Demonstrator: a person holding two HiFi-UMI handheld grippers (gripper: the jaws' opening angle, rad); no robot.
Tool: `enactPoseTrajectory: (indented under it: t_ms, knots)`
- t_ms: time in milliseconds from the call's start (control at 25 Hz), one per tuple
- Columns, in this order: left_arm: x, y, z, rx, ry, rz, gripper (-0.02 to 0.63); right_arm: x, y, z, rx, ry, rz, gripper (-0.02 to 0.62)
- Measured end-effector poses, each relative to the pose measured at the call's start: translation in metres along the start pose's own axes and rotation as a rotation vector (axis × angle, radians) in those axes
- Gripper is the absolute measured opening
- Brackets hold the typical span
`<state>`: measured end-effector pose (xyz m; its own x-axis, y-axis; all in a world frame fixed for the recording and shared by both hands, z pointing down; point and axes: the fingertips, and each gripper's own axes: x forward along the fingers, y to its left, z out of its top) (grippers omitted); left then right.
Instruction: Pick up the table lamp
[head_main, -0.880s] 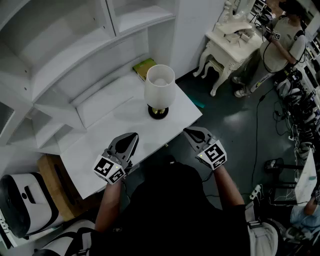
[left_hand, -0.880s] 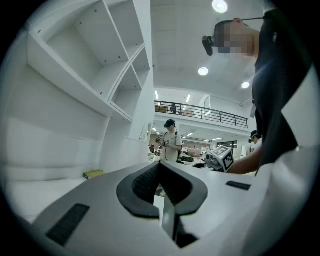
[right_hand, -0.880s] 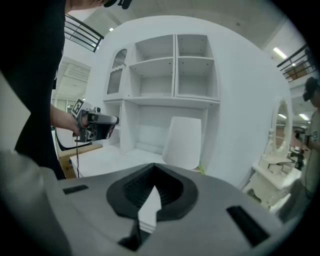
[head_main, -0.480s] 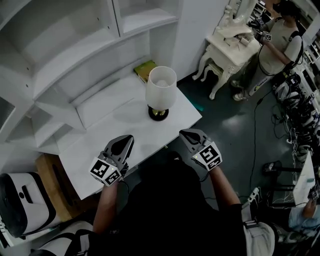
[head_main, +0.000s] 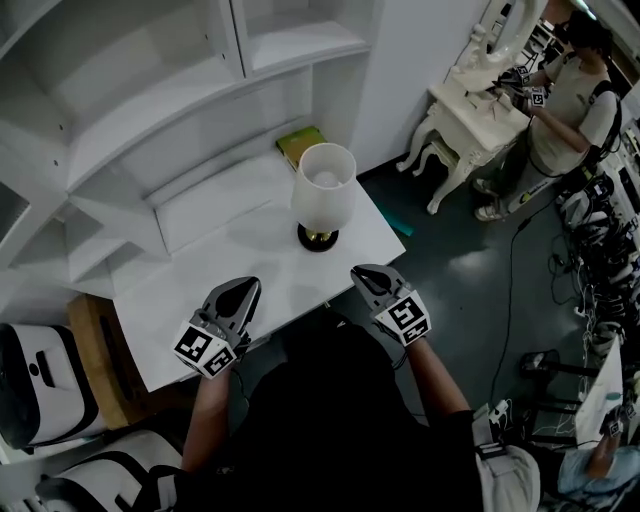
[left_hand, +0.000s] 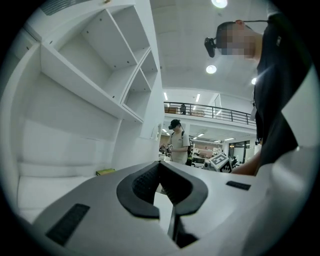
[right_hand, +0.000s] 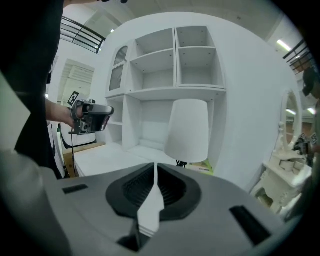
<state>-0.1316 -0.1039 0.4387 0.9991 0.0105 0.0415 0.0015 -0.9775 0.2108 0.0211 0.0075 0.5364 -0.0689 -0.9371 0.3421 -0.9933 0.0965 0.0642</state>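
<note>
Right gripper (right_hand: 155, 167): I read its jaws pressed together, nothing between them. Left gripper (left_hand: 161, 166): jaws likewise together, empty. Both hang over the desk's (head_main: 190, 290) near edge. Lamp (head_main: 322, 190): upright on the desk beyond both, untouched.

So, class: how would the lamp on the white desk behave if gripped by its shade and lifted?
The lamp has a wide shade over a small dark base, so a high push could tip it. The shade looks thin and smooth; a pinch may dent it or slip. The base probably carries most weight.
</note>
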Motion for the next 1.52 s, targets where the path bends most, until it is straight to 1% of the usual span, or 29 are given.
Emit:
enactPoseTrajectory:
  t_ms: [40, 160, 400, 640, 800, 920, 1080, 1200, 1520]
  knots:
    - [0.002, 0.001, 0.0, -0.002, -0.001, 0.016, 0.009, 0.005, -0.005, -0.004, 0.001, 0.003, 0.012, 0.019]
    - [0.009, 0.005, 0.0, -0.018, -0.01, 0.072, 0.009, 0.024, -0.021, -0.016, -0.003, 0.013, 0.055, 0.095]
    - [0.028, 0.006, -0.003, -0.051, -0.019, 0.178, 0.009, 0.051, -0.05, -0.032, -0.023, 0.03, 0.156, 0.149]
    - [0.048, -0.002, -0.003, -0.045, -0.019, 0.257, 0.009, 0.074, -0.069, -0.042, -0.037, -0.007, 0.256, 0.191]
    - [0.05, -0.003, -0.002, -0.046, -0.019, 0.337, 0.009, 0.097, -0.079, -0.052, -0.052, 0.001, 0.316, 0.227]
    - [0.051, 0.0, -0.003, -0.054, -0.021, 0.4, 0.009, 0.114, -0.086, -0.057, -0.053, 0.006, 0.359, 0.239]
    - [0.053, -0.001, -0.004, -0.064, -0.022, 0.464, 0.009, 0.136, -0.094, -0.071, -0.052, 0.026, 0.4, 0.262]
    - [0.053, -0.002, -0.003, -0.066, -0.019, 0.51, 0.009, 0.151, -0.096, -0.078, -0.049, 0.021, 0.43, 0.266]
    - [0.06, -0.011, -0.009, -0.063, 0.005, 0.613, 0.009, 0.177, -0.091, -0.074, -0.082, -0.019, 0.518, 0.267]
